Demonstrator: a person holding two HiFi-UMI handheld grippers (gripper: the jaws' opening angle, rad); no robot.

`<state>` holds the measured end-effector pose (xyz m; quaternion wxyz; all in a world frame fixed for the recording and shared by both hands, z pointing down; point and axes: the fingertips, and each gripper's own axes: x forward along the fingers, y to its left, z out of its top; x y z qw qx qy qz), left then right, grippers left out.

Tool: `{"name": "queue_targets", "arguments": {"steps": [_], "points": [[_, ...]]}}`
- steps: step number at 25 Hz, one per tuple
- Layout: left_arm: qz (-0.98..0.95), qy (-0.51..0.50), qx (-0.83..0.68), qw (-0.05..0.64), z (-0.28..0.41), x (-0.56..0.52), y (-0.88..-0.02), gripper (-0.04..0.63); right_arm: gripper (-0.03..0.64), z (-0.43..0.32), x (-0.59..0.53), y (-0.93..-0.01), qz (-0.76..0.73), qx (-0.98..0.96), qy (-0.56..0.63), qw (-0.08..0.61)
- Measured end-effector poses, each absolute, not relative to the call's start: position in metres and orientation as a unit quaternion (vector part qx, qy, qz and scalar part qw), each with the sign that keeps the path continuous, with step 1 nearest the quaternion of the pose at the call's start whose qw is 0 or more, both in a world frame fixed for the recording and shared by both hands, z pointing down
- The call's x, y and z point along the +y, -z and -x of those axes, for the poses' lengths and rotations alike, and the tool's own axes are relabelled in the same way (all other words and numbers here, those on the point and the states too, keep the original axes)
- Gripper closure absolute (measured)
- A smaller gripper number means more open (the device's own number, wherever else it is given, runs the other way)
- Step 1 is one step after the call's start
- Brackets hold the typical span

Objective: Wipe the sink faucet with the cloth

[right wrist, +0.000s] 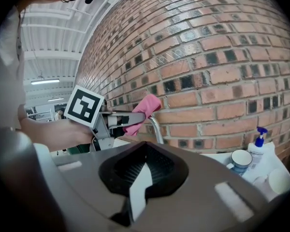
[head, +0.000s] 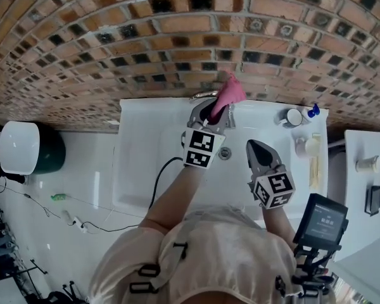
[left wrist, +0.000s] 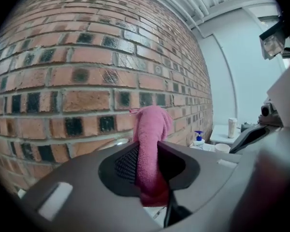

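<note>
My left gripper (head: 219, 111) is shut on a pink cloth (head: 228, 92), which sticks up past the jaw tips against the brick wall. The cloth rests on the chrome faucet (head: 201, 95) at the back of the white sink (head: 138, 170). In the left gripper view the cloth (left wrist: 150, 151) fills the gap between the jaws, and a bit of the faucet (left wrist: 117, 142) shows to its left. My right gripper (head: 255, 148) hovers over the basin's right part, jaws a narrow slit apart and holding nothing. The right gripper view shows the left gripper (right wrist: 117, 120), the cloth (right wrist: 144, 109) and the faucet pipe (right wrist: 157, 128).
A white cup (head: 294, 117) and a blue-pump soap bottle (head: 313, 111) stand on the sink's right ledge. The drain (head: 224, 153) lies between the grippers. A black cable (head: 161, 175) crosses the basin. A white and green bin (head: 22, 147) stands left, and a small screen device (head: 323, 219) lower right.
</note>
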<state>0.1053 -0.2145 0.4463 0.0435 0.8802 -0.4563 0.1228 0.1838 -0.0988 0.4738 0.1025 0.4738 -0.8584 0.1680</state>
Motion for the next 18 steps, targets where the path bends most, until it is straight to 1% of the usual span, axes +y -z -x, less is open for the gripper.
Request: {"name": "queue_targets", "arguments": {"steps": [7,13,18], "points": [[-0.887,-0.17,-0.427,0.048,-0.142,-0.22,-0.497,0.508,0.624,-0.227,-0.103,-0.493,-0.503,-0.837,-0.187,0.108],[-0.878,-0.212,-0.419,0.088,-0.15,-0.223,-0.548,0.508,0.624,-0.242,-0.114,-0.503,-0.506,-0.831,-0.2,0.111],[-0.88,-0.217,-0.408,0.11,-0.15,-0.224,-0.56,0.506,0.624,-0.241,-0.123,-0.507,-0.502,-0.833,-0.203,0.113]]}}
